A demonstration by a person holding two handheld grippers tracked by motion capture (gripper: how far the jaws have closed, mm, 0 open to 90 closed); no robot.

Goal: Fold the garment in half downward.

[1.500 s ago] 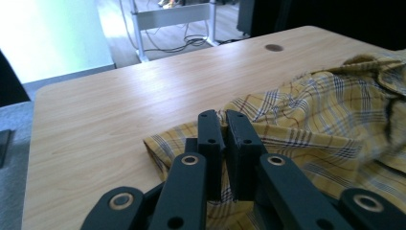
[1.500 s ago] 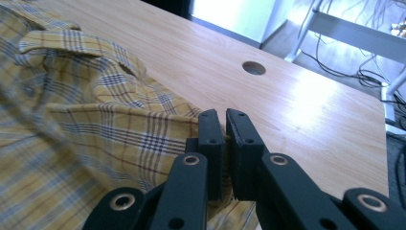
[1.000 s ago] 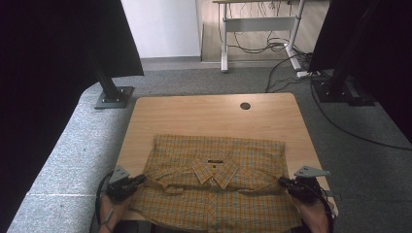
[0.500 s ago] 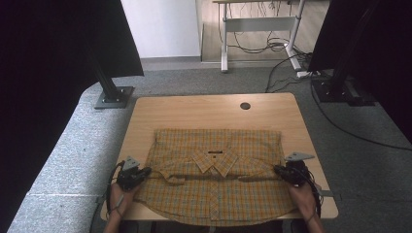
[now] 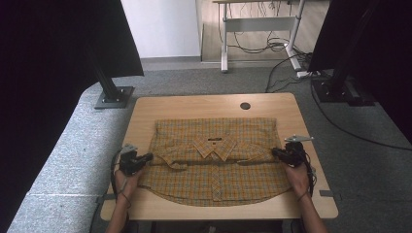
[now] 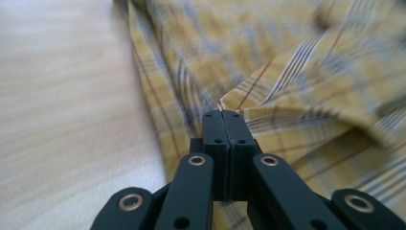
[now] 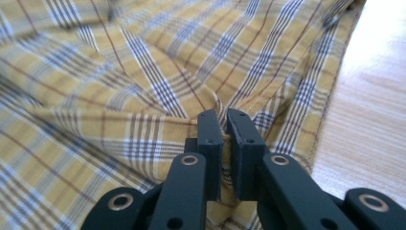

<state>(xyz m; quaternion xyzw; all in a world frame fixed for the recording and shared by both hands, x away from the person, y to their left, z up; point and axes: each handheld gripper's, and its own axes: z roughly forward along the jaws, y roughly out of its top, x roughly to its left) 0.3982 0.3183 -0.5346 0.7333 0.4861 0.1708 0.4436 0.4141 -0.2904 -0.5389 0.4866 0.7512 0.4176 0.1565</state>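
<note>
A yellow plaid button-up cotton shirt (image 5: 214,160) lies spread front-up on the pale wooden rectangular surface (image 5: 194,104), taking up the middle and the six o'clock half of it, with its rounded hem just short of the near edge. Its check is mustard yellow crossed by white, blue-grey and thin dark red lines. The collar (image 5: 214,146) sits at the centre, its two points spread flat, and the button placket runs from it straight toward six o'clock. A raised horizontal fold crosses the cloth from side to side at collar height; beyond it, toward twelve o'clock, the upper part lies flat in a neat rectangle. Toward six o'clock the body widens and lies smooth with a few soft creases.

The left tongs (image 5: 144,158) sit at the nine o'clock end of that fold, clenched on a pinch of the fabric; in the left gripper view the jaws meet with a folded corner of the shirt (image 6: 287,96) caught at their tips. The right tongs (image 5: 277,152) sit at the three o'clock end, likewise clamped on cloth; in the right gripper view a bunched ridge of the shirt (image 7: 143,86) is squeezed between the jaws. Each is held by a hand coming in from six o'clock.

A small dark round hole (image 5: 245,106) lies in the surface at twelve o'clock, apart from the shirt.
</note>
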